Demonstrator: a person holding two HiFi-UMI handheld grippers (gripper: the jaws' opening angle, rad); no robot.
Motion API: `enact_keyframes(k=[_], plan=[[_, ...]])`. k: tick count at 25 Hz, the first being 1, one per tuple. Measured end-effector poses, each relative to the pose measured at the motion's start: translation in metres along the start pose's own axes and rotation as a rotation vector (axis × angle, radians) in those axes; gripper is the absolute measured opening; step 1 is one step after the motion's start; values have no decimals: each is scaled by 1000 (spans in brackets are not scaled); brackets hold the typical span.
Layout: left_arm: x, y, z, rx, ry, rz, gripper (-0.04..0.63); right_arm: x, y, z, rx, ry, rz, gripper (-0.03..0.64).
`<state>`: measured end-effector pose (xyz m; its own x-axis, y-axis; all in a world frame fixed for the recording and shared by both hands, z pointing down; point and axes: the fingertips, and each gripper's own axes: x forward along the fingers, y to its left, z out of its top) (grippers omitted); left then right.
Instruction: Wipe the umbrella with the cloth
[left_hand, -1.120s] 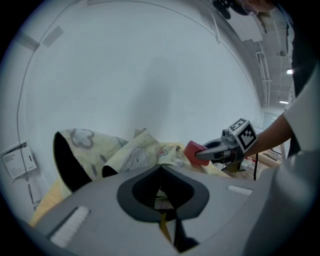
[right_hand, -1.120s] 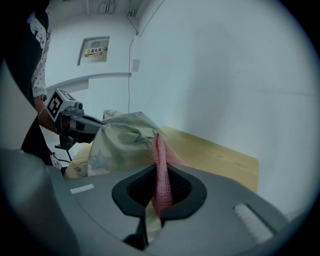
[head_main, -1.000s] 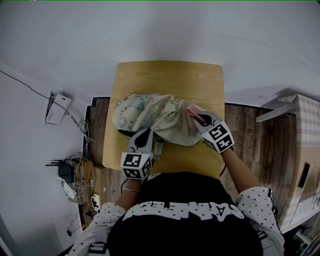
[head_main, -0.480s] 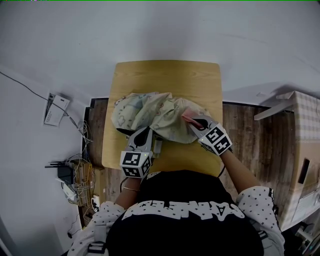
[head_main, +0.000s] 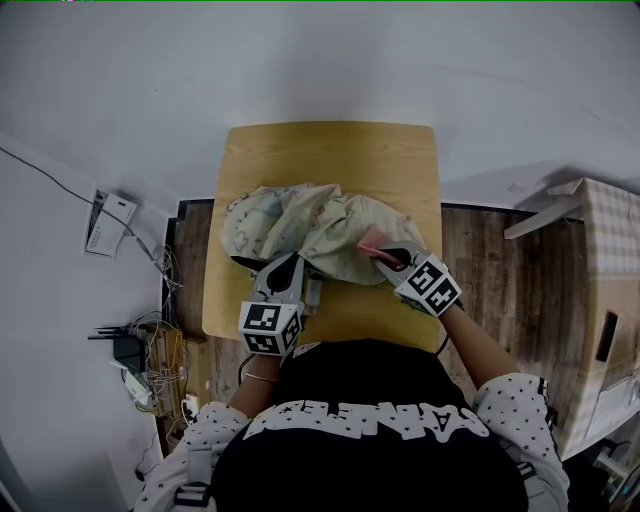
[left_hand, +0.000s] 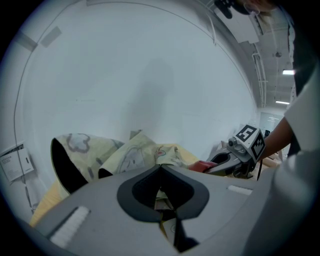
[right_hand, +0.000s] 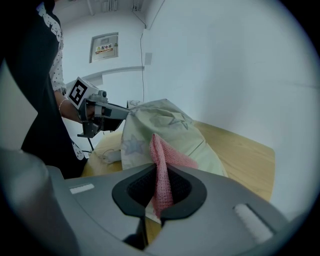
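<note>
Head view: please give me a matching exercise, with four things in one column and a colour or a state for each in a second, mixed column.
Things:
1. umbrella
2. cloth
3. table
4. left hand-held gripper

Colour or state:
a. pink
b. light wood
c. pale yellow, printed
d. shut on the umbrella fabric

Pairs: 1-c, 2-a, 3-b, 4-d

We find the umbrella (head_main: 300, 225) lying on the near half of the bench (head_main: 330, 150). Our left tool (head_main: 292, 264) meets its near left edge, and our right tool (head_main: 392, 255) its near right side, where the cloth (head_main: 371, 240) lies on it. Cables (head_main: 150, 350) lie on the floor (head_main: 490, 260) left of the bench, and a box (head_main: 610, 300) stands right of it.
</note>
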<state>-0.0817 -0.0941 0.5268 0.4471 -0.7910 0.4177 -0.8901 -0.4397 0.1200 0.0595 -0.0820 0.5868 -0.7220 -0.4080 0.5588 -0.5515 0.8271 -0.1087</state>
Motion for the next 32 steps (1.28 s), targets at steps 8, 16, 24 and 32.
enact_keyframes(k=[8,16,24,32], plan=[[-1,-1,0,1,-5,-5,2,0,15,-6,-17,14,36,34],[-2,-3,0,5,-6,-8,2,-2,26,-13,-19,31,63,34],[-2,-4,0,7,-1,-4,0,-2,41,-19,-30,47,112,34],[-1,-5,-2,12,5,-3,2,-3,56,-27,-40,66,151,34]])
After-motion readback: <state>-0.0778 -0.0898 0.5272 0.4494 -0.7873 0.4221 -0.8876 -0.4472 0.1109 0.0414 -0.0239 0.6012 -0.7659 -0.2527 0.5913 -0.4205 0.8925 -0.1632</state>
